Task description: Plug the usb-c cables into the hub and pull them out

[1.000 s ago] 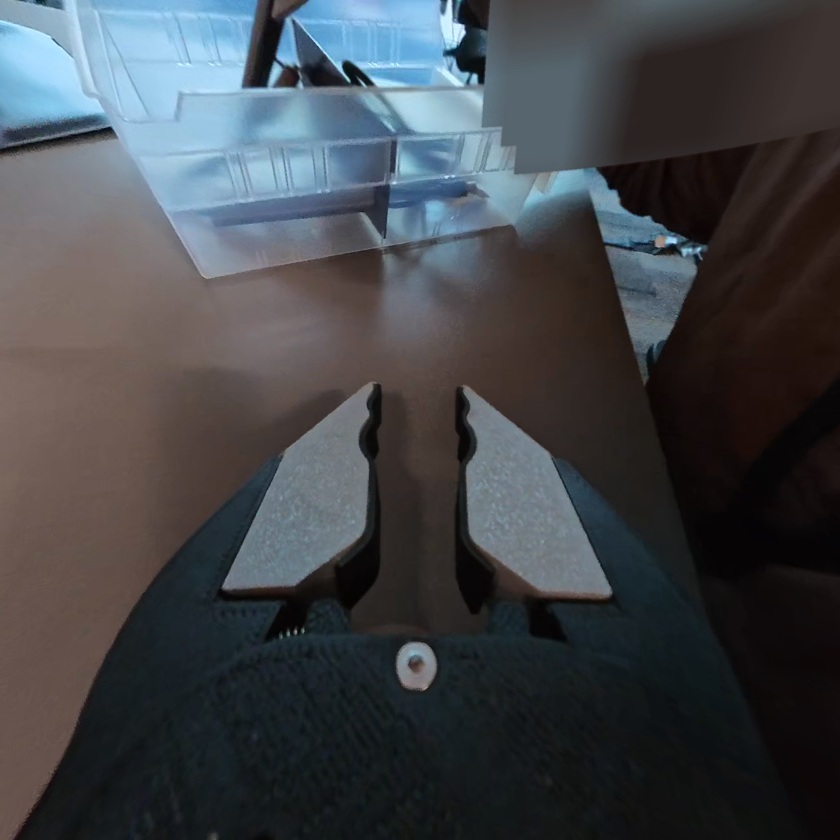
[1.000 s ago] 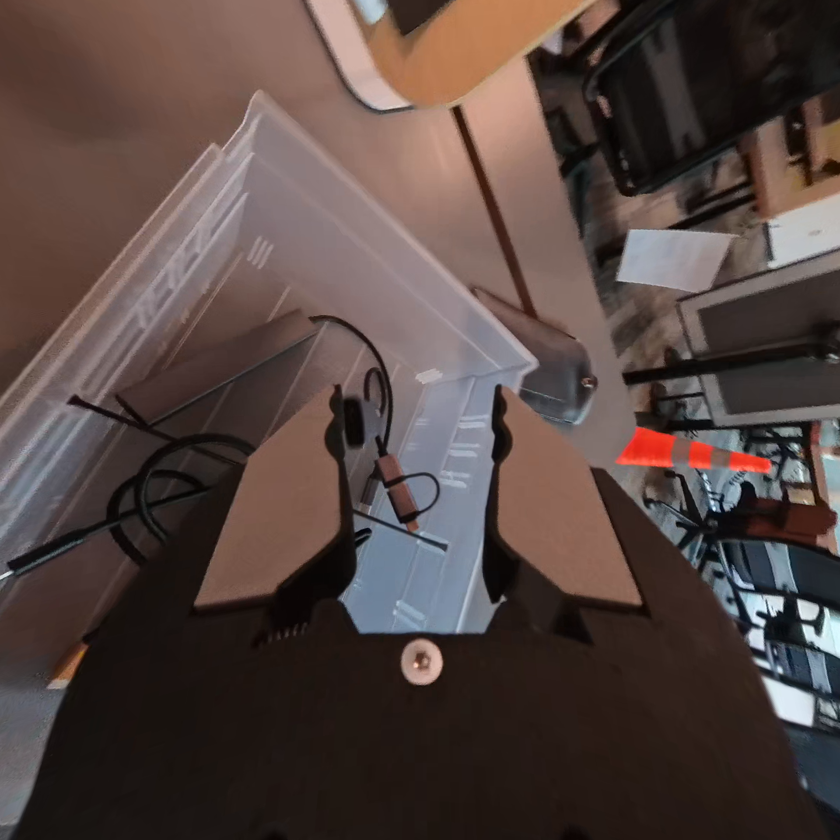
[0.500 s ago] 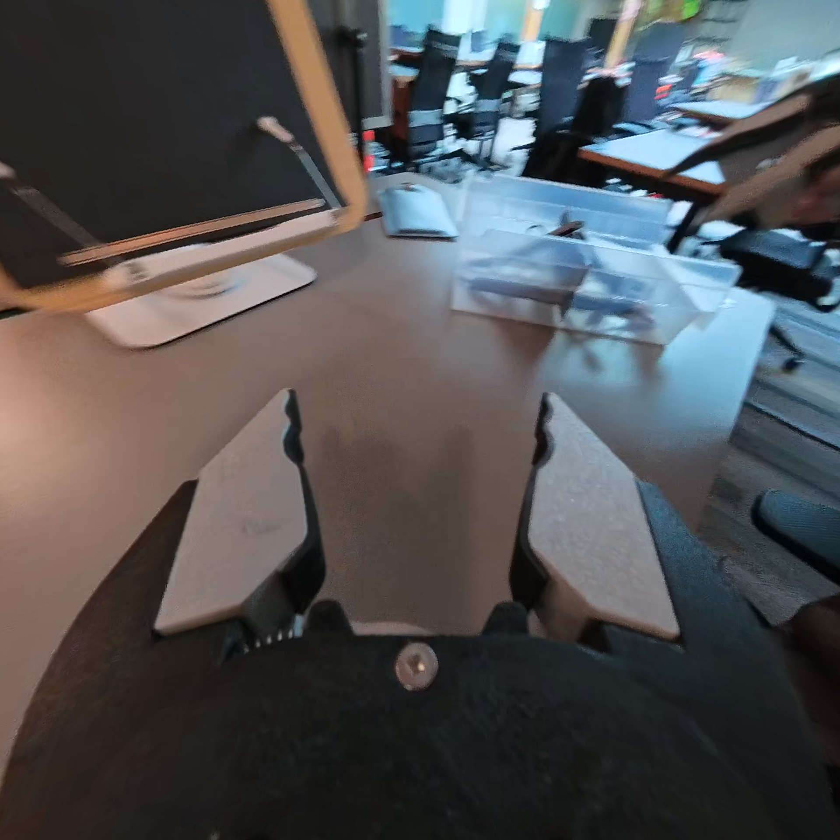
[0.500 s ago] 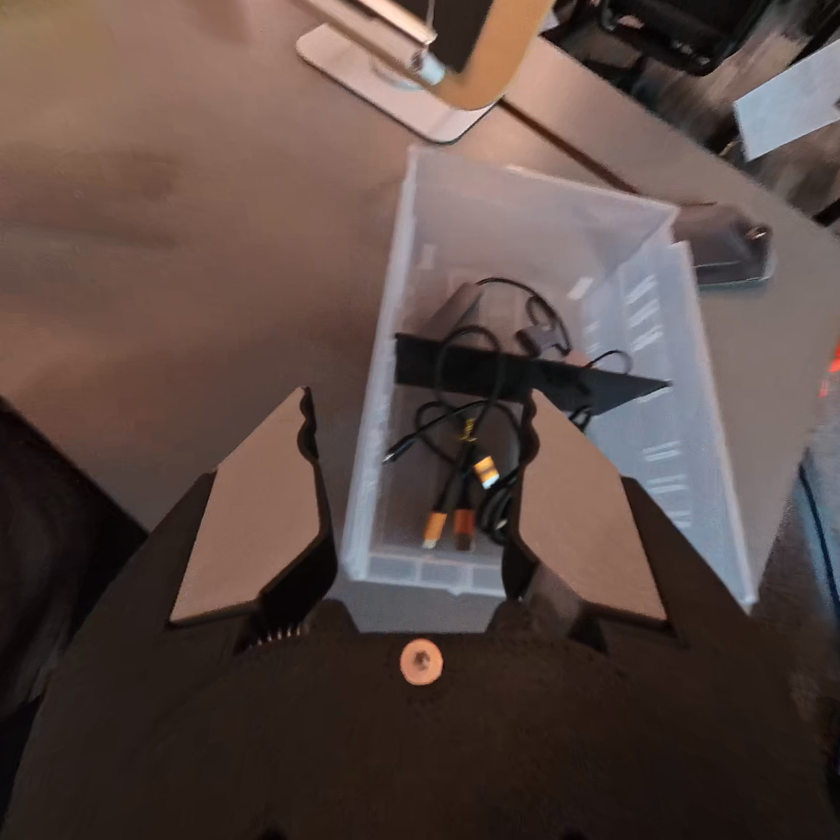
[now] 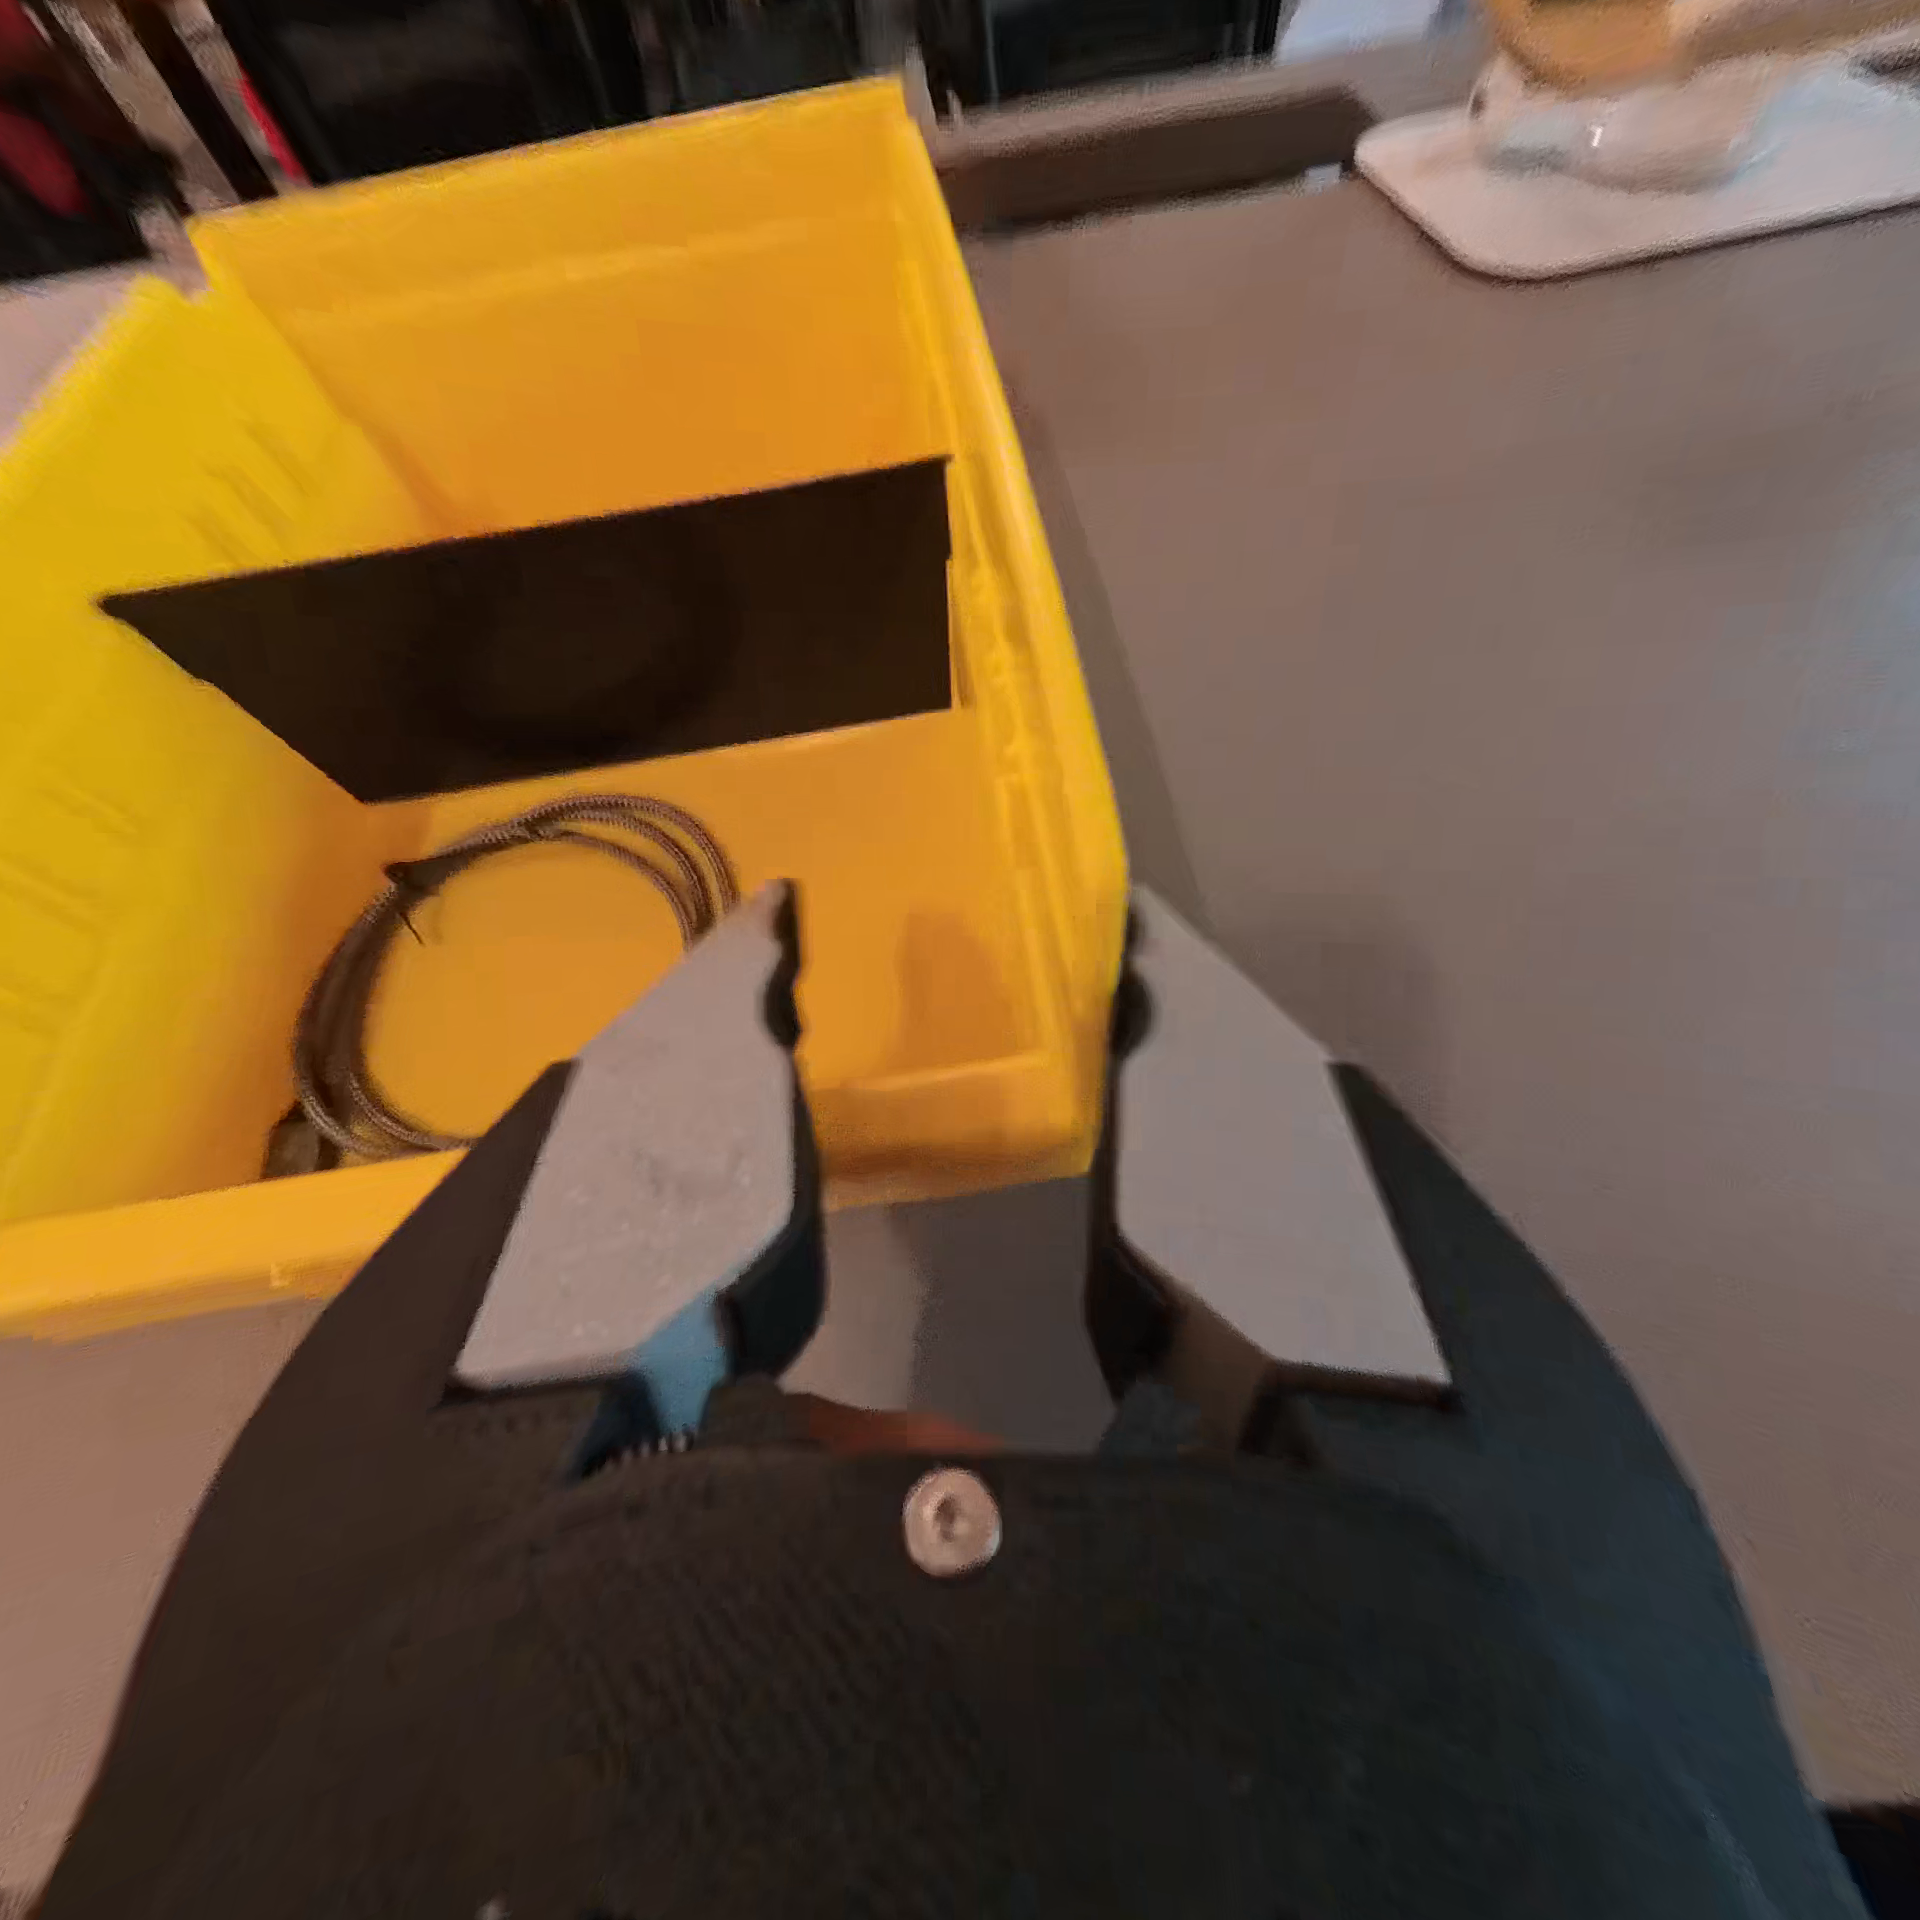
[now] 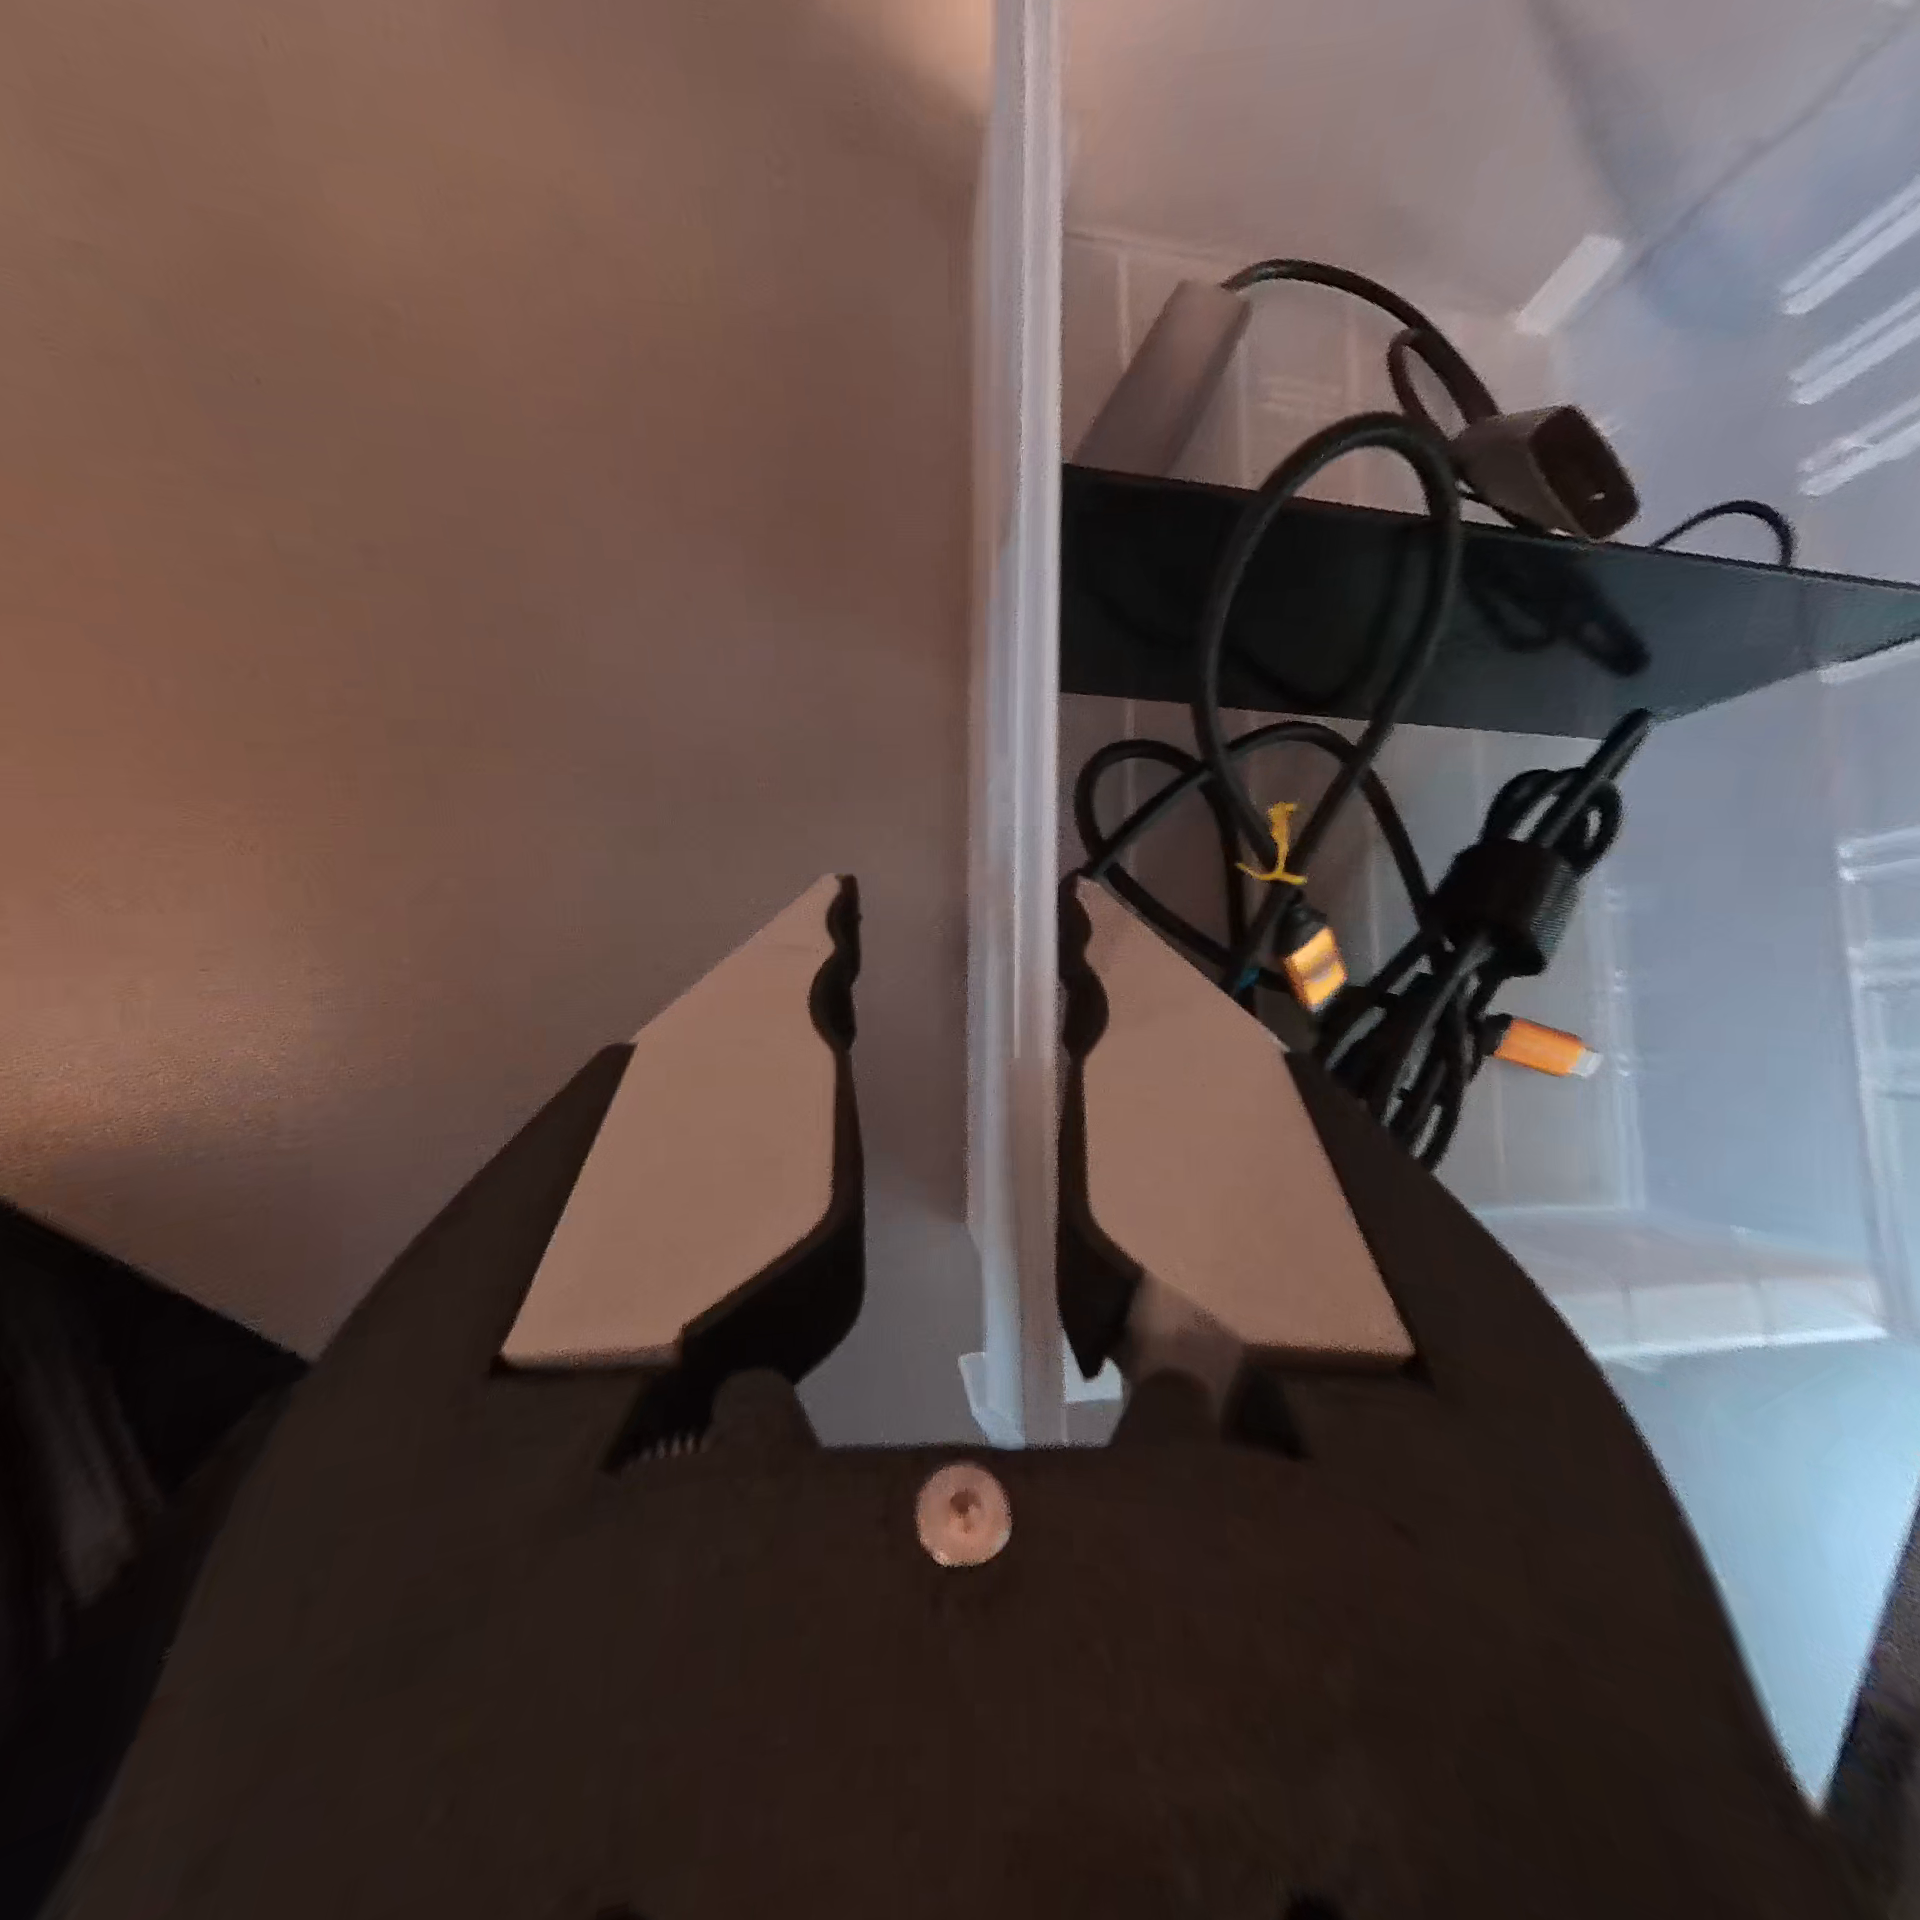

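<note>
Left wrist view: the left gripper (image 5: 951, 935) hangs half open and empty over the yellow bin's (image 5: 1049, 665) near right corner; a coiled braided cable (image 5: 499, 977) lies at nine o'clock.

Right wrist view: the right gripper (image 6: 961, 904) straddles the clear bin's wall (image 6: 1013, 623), narrowly open, gripping nothing. The usb-c cables (image 6: 1320, 935) lie at three o'clock, the hub (image 6: 1174, 374) at one; better to clear the wall first.

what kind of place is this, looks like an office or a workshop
Probably an office desk set up for cable work: a brown tabletop, a yellow parts bin and a clear bin of cables, plus a white stand base.
</note>
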The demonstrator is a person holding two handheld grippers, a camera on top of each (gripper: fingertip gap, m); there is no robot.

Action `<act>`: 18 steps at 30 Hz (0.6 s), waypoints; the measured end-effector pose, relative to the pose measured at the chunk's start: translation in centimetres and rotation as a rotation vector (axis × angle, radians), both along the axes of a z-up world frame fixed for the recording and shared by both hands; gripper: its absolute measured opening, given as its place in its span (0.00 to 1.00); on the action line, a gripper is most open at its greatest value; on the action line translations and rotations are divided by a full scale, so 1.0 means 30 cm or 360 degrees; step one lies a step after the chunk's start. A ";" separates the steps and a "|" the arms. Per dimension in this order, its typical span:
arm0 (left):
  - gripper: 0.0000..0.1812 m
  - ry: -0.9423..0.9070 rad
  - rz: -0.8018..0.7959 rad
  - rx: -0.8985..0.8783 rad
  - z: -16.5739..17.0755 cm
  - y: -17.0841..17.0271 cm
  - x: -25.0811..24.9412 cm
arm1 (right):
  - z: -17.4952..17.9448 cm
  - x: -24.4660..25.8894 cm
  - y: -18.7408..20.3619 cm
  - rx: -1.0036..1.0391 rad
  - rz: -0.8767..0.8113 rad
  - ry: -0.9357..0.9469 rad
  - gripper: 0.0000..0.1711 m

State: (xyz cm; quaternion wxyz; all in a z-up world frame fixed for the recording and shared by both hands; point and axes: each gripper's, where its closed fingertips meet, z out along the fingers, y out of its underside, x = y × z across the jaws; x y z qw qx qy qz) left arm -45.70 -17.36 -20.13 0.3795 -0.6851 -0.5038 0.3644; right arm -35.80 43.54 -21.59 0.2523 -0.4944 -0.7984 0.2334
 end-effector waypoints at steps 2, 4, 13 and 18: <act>0.13 0.0027 -0.0081 0.0000 -0.001 0.021 0.000 | 0.001 0.001 0.013 0.0049 -0.0041 0.0011 0.16; 0.01 0.0068 -0.0034 -0.0176 0.005 -0.015 0.001 | 0.007 0.005 0.001 -0.0013 -0.0069 0.0032 0.12; 0.01 0.0181 0.0045 -0.0209 0.143 -0.130 0.109 | 0.038 -0.003 -0.181 -0.0354 -0.0310 0.0110 0.02; 0.02 0.0366 0.0013 -0.0158 0.277 -0.116 0.185 | 0.042 -0.101 -0.535 -0.0339 -0.0274 0.0143 0.22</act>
